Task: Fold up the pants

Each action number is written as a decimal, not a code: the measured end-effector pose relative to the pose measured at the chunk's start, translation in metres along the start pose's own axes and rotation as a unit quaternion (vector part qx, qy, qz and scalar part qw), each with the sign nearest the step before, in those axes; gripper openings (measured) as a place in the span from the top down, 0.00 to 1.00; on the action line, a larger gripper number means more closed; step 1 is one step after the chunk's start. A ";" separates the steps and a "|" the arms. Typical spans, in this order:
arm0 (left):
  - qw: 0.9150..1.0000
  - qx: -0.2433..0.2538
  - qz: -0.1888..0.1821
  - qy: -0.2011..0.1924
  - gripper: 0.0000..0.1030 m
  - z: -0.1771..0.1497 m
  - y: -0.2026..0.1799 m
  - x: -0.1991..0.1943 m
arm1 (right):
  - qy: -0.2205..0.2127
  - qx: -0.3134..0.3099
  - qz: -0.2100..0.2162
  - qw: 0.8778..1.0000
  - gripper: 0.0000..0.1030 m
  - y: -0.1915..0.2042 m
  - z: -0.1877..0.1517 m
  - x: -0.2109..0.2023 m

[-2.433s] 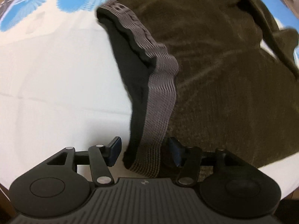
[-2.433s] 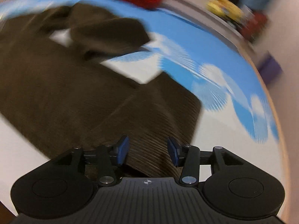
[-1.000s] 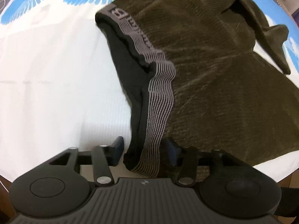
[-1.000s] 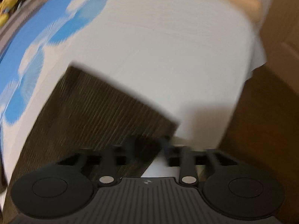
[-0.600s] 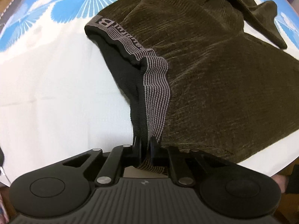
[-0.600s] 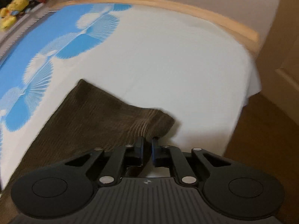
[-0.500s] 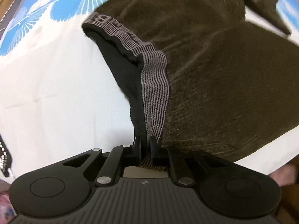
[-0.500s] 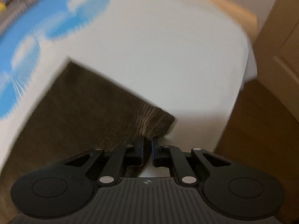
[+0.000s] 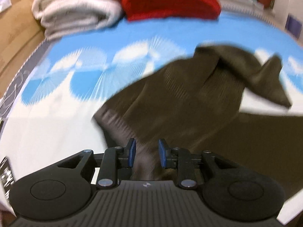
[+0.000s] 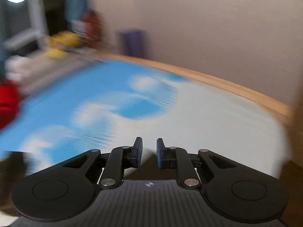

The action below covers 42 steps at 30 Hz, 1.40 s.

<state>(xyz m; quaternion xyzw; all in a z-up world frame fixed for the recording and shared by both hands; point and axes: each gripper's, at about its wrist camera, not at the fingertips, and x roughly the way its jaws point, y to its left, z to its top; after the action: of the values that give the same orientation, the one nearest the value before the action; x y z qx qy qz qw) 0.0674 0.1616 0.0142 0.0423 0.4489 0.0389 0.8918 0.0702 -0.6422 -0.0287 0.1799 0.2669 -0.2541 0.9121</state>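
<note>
The dark brown ribbed pants point(image 9: 189, 102) lie spread on the blue-and-white bed sheet point(image 9: 56, 102) in the left wrist view, one leg end flopped over at the far right. My left gripper point(image 9: 145, 156) is open, its jaws apart over the near edge of the fabric, which runs between them. My right gripper point(image 10: 148, 154) is open above the sheet point(image 10: 208, 117); a dark corner of the pants point(image 10: 149, 170) shows just below its jaws. Both views are motion-blurred.
A folded beige blanket point(image 9: 75, 5) and a red folded cloth point(image 9: 168, 0) sit at the far edge of the bed. A wooden bed rim point(image 10: 236, 89) runs along the right side, with a wall behind. Yellow toys point(image 10: 62, 41) lie at the back left.
Both grippers were shut on the pants half a second ago, left on the waistband, right on a leg corner. Both have opened and let go, and both cameras have tilted up.
</note>
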 end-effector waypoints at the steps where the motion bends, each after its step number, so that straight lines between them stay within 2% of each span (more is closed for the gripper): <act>1: 1.000 -0.004 -0.003 -0.013 0.70 0.012 -0.008 0.002 | -0.006 -0.017 0.034 0.999 0.77 0.017 0.000 -0.002; 2: 1.000 -0.009 -0.005 -0.028 0.66 0.016 -0.016 0.000 | -0.011 -0.044 0.064 0.997 0.74 0.038 -0.003 -0.003; 3: 0.999 -0.014 -0.007 -0.043 0.64 0.022 -0.025 0.000 | -0.013 -0.068 0.089 0.994 0.68 0.057 -0.007 -0.002; 5: 0.998 -0.015 -0.009 -0.053 0.60 0.036 -0.048 0.006 | -0.007 -0.125 0.150 0.981 0.62 0.098 -0.018 0.001; 7: 0.998 -0.017 -0.024 -0.062 0.60 0.050 -0.068 0.012 | 0.011 -0.190 0.199 0.961 0.62 0.138 -0.031 0.002; 11: 0.997 -0.023 -0.050 -0.054 0.61 0.072 -0.109 0.034 | 0.065 -0.311 0.278 0.907 0.62 0.209 -0.067 0.006; 15: 0.997 -0.014 -0.076 -0.029 0.63 0.083 -0.140 0.075 | 0.096 -0.436 0.302 0.843 0.61 0.266 -0.112 0.010; 18: 0.996 0.006 -0.089 -0.017 0.63 0.085 -0.164 0.106 | 0.109 -0.500 0.303 0.804 0.56 0.291 -0.139 0.012; 19: 0.995 0.014 -0.095 -0.014 0.63 0.085 -0.172 0.115 | 0.116 -0.515 0.302 0.794 0.53 0.293 -0.148 0.016; 23: 0.993 0.032 -0.113 0.001 0.63 0.087 -0.200 0.151 | 0.140 -0.563 0.297 0.758 0.52 0.304 -0.172 0.047; 24: 0.993 0.035 -0.111 0.005 0.62 0.086 -0.207 0.159 | 0.132 -0.567 0.303 0.755 0.52 0.303 -0.175 0.048; 26: 0.993 0.043 -0.108 0.013 0.61 0.085 -0.218 0.175 | 0.128 -0.565 0.309 0.754 0.55 0.304 -0.171 0.052; 28: 0.992 0.054 -0.107 0.027 0.61 0.084 -0.226 0.191 | 0.123 -0.559 0.310 0.759 0.86 0.303 -0.163 0.054; 29: 0.992 0.061 -0.103 0.033 0.61 0.083 -0.231 0.199 | 0.126 -0.551 0.315 0.763 0.87 0.304 -0.159 0.056; 32: 0.992 0.083 -0.092 0.033 0.61 0.080 -0.237 0.214 | 0.131 -0.505 0.337 0.784 0.92 0.301 -0.137 0.059; 33: 0.992 0.089 -0.089 0.033 0.64 0.079 -0.237 0.218 | 0.126 -0.483 0.346 0.795 0.92 0.299 -0.122 0.056; 34: 0.992 0.094 -0.082 0.030 0.78 0.079 -0.236 0.219 | 0.121 -0.457 0.354 0.807 0.92 0.298 -0.107 0.054; 35: 0.992 0.100 -0.077 0.027 0.87 0.080 -0.234 0.220 | 0.112 -0.427 0.363 0.820 0.92 0.295 -0.087 0.050; 37: 0.990 0.107 -0.087 0.022 0.91 0.082 -0.227 0.216 | 0.091 -0.356 0.378 0.850 0.93 0.285 -0.039 0.041; 39: 0.988 0.110 -0.104 0.019 0.91 0.084 -0.220 0.211 | 0.076 -0.289 0.384 0.873 0.93 0.276 0.009 0.039; 42: 0.979 0.132 -0.153 0.012 0.92 0.086 -0.207 0.197 | 0.074 -0.207 0.349 0.911 0.93 0.267 0.088 0.049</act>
<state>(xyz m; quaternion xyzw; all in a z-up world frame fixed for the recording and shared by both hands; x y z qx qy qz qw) 0.2595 -0.0266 -0.1145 0.0904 0.4618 -0.1574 0.8682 0.2896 -0.4859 0.0638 0.0873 0.3008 0.1551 0.9369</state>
